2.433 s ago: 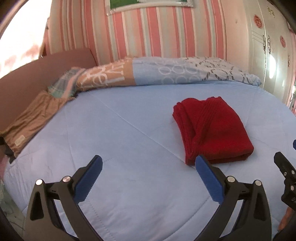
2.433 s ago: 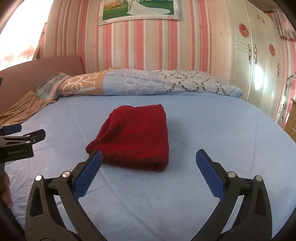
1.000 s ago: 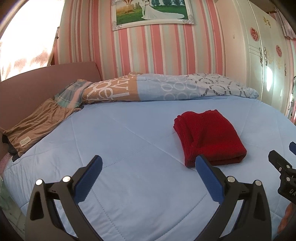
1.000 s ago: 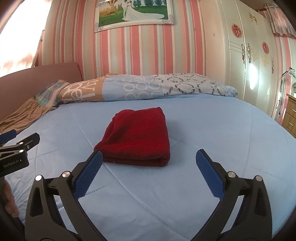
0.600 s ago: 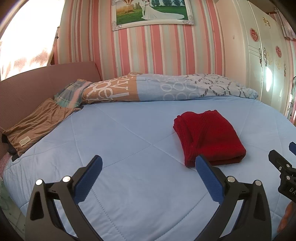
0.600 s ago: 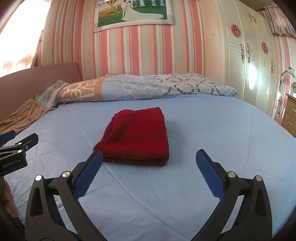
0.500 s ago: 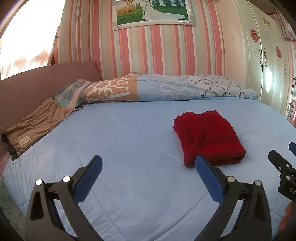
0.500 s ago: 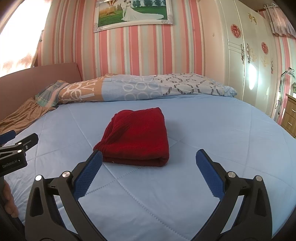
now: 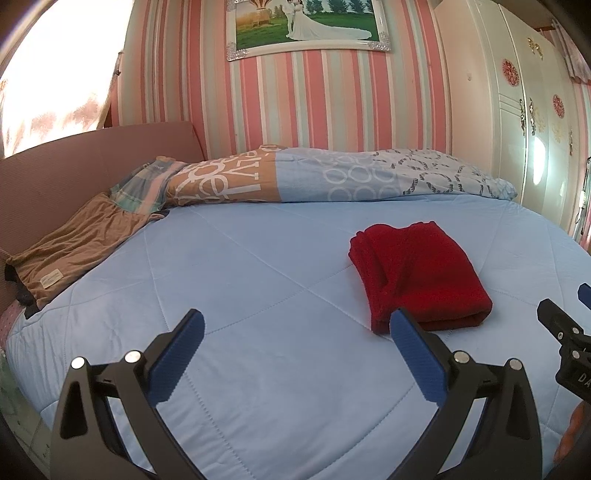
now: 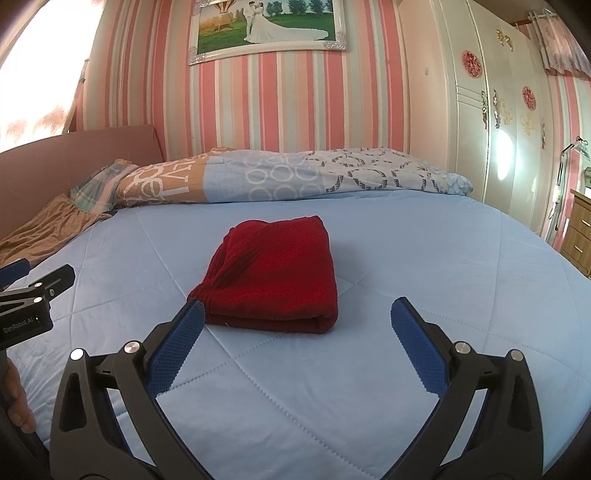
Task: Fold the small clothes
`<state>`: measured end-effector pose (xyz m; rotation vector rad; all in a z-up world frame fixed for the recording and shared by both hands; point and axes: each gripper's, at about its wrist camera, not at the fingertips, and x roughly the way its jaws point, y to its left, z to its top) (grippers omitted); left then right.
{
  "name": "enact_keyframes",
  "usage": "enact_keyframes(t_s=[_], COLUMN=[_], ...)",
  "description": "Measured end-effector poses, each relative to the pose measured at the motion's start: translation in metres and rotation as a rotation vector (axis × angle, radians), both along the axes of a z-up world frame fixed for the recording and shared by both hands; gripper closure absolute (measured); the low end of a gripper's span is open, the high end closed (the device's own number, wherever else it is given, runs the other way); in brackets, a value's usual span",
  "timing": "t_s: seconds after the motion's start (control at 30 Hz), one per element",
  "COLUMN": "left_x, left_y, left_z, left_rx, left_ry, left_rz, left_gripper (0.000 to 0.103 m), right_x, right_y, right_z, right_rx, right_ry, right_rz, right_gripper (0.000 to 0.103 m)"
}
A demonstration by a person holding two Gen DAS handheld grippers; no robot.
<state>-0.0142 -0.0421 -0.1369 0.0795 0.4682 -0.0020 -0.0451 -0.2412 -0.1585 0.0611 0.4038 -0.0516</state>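
A red garment (image 10: 273,277) is lying folded into a thick rectangle on the light blue bed (image 10: 424,266), roughly in its middle, with the folded edge facing the cameras. The right gripper (image 10: 295,339) is hovering above the quilt just short of the garment, its jaws spread wide and holding nothing. The left gripper (image 9: 295,347) is likewise standing wide open and empty, with the garment (image 9: 417,277) off to its right. A patterned duvet (image 9: 332,177) is lying bunched along the far side of the bed below a framed picture (image 10: 266,26). A brown cloth (image 9: 70,251), possibly another garment, is lying at the bed's left edge.
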Motion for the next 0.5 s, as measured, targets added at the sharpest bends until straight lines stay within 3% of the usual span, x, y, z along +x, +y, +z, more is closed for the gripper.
enact_keyframes(t_s=[0.5], left_x=[-0.0024], left_y=[0.0009], left_z=[0.0010], left_rx=[0.005], left_ry=[-0.006], left_rz=[0.002], left_gripper=[0.002], right_x=[0.0017], right_y=[0.0015], right_z=[0.0022], right_rx=[-0.007], right_ry=[0.003], right_rz=[0.007], right_gripper=[0.003])
